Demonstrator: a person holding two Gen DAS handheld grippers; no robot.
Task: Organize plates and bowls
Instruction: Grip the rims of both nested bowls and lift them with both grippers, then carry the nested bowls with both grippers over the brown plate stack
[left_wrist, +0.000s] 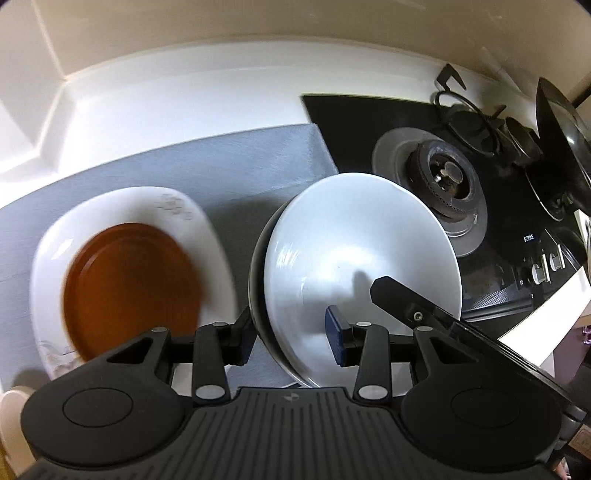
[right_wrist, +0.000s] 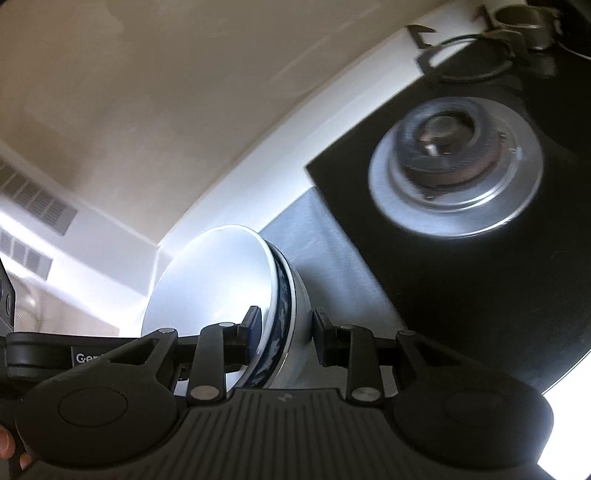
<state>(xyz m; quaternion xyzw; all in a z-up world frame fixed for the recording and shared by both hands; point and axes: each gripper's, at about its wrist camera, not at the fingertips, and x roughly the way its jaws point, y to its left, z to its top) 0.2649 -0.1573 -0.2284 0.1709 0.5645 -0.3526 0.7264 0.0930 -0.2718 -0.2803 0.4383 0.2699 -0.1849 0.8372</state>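
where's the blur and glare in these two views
Left wrist view: the brown plate is smeared by motion, the white bowl and burner stay sharper. Right wrist view: the burner is blurred, glare whitens the bowl's upper rim, and fisheye bends the counter edges.

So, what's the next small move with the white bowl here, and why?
Probably close the left gripper on the white bowl: its open jaws straddle the rim without pinching it, so nothing seems gripped yet. The right gripper straddles the rim too, also open.
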